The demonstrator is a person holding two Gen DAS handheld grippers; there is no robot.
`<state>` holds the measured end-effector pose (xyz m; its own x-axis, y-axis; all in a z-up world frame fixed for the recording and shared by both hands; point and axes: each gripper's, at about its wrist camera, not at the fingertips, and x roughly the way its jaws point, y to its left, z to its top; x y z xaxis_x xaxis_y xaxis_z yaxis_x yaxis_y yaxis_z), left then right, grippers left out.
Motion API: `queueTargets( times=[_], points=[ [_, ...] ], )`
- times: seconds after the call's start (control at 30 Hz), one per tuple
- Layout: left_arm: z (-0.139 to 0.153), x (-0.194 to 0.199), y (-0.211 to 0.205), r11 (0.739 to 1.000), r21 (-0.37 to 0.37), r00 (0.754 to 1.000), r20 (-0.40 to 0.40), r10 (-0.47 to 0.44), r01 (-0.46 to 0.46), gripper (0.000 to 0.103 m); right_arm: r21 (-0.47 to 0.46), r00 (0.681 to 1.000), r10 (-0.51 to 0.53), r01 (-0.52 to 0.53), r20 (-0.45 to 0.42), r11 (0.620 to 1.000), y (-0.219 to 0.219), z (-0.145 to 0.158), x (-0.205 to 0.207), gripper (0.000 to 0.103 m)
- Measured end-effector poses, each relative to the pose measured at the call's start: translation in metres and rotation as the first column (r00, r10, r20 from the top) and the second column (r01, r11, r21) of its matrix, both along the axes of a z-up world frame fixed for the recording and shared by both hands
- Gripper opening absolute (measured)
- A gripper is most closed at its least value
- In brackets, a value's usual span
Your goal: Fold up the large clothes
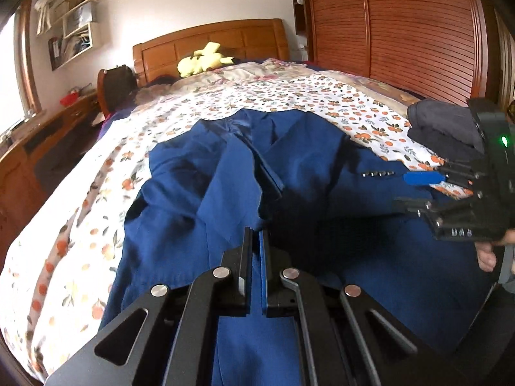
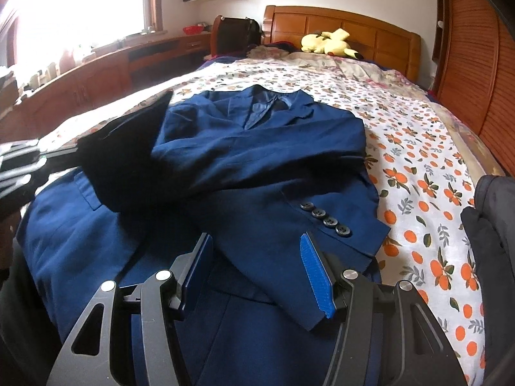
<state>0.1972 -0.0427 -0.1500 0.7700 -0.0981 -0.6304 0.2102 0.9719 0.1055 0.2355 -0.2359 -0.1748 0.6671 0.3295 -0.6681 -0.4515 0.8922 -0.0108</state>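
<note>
Left wrist view: left gripper (image 1: 256,241) jaws closed tight, pads nearly touching; can't see any cloth pinched between them. Blue jacket (image 1: 244,173), smooth woven suit fabric, rumpled, spread on the bed sheet (image 1: 322,96), white cotton with an orange-fruit print. Right gripper (image 1: 428,189) at 3 o'clock, cut off by the frame edge. Dark folded garment (image 1: 441,122) at 2 o'clock, half hidden behind it.

Right wrist view: right gripper (image 2: 257,273) jaws apart, ribbed blue pads, hovering over the jacket sleeve cuff (image 2: 338,225) with four dark round buttons; not gripping. Jacket (image 2: 257,148) centre, lapels at 12 o'clock. Left gripper (image 2: 19,164) at 9 o'clock, blurred, mostly cropped.
</note>
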Motion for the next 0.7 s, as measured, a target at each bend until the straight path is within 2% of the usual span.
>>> queueTargets(
  times=[0.23,0.3,0.37,0.53,0.63,0.7],
  points=[
    [-0.013,-0.026,0.007,1.000,-0.001,1.000,-0.009,0.008,-0.008,0.008,-0.007,1.000,0.004,-0.004,-0.002,1.000,0.008,-0.002,0.001,0.054],
    [-0.015,-0.032,0.011,1.000,-0.018,1.000,-0.018,0.011,-0.011,0.016,-0.009,1.000,0.009,-0.009,-0.001,1.000,0.011,-0.002,0.001,0.054],
    [-0.016,-0.039,0.017,1.000,-0.027,1.000,-0.019,0.017,-0.017,0.033,-0.012,1.000,0.015,-0.015,-0.003,1.000,0.014,-0.002,0.000,0.054],
    [-0.018,-0.051,0.031,0.999,-0.036,0.999,-0.023,0.035,-0.036,0.036,-0.011,1.000,0.023,-0.023,-0.001,1.000,0.016,-0.003,0.000,0.054],
    [-0.018,-0.051,0.042,0.998,-0.025,0.998,-0.014,0.056,-0.056,0.046,-0.010,1.000,0.025,-0.025,0.001,1.000,0.017,-0.003,0.000,0.054],
    [-0.018,-0.047,0.052,0.997,-0.017,0.997,-0.015,0.073,-0.073,0.047,-0.008,1.000,0.024,-0.024,0.003,1.000,0.017,-0.002,-0.001,0.054]
  ],
)
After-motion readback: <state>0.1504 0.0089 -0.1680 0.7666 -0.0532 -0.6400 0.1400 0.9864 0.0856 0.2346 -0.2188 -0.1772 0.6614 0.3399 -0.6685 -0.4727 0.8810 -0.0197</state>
